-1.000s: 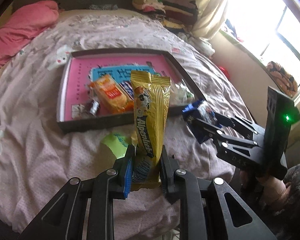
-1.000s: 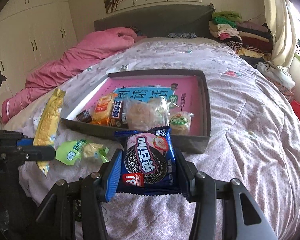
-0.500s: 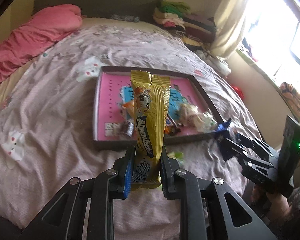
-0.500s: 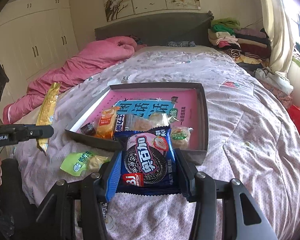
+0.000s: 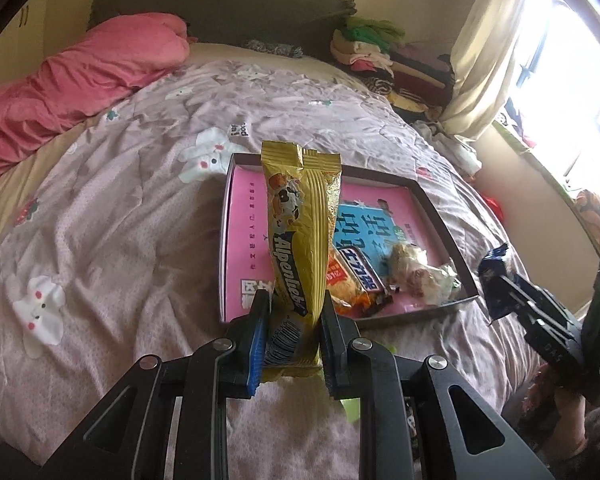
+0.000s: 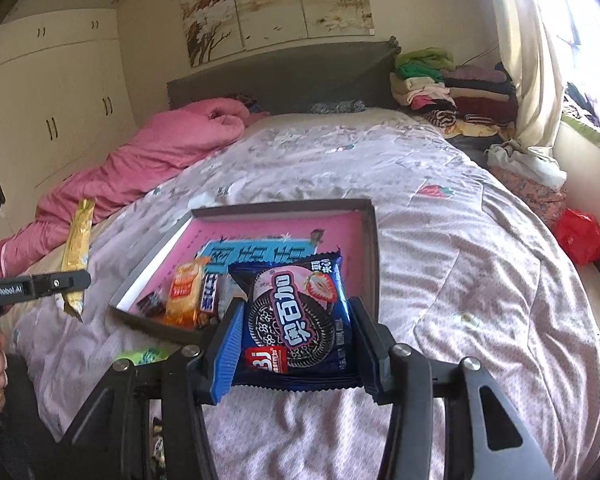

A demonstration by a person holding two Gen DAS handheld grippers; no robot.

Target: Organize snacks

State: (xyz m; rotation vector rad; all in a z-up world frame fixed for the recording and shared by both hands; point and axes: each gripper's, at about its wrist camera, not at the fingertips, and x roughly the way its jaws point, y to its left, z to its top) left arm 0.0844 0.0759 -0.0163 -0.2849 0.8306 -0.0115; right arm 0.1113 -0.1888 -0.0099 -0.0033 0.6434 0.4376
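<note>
My left gripper (image 5: 293,312) is shut on a tall yellow Alpenliebe candy pack (image 5: 302,236), held upright above the bed in front of the tray; it also shows in the right wrist view (image 6: 76,252). My right gripper (image 6: 296,316) is shut on a dark blue Oreo strawberry cookie pack (image 6: 298,320), held above the near edge of the tray. The pink-bottomed tray (image 5: 244,216) with a dark rim (image 6: 374,248) lies on the bed and holds an orange biscuit pack (image 6: 184,292), a Snickers bar (image 5: 360,270) and a clear-wrapped pastry (image 5: 418,276). A green snack pack (image 6: 140,356) lies on the quilt before the tray.
The bed has a lilac printed quilt (image 5: 120,220) and a pink duvet (image 6: 152,164) at the left. Folded clothes (image 6: 448,88) are piled by the headboard. A curtain and window are on the right; a red bag (image 6: 580,236) lies beside the bed.
Both grippers have risen and pulled back from the tray, still holding their packs. The left view has swung left, so the tray now sits to the right.
</note>
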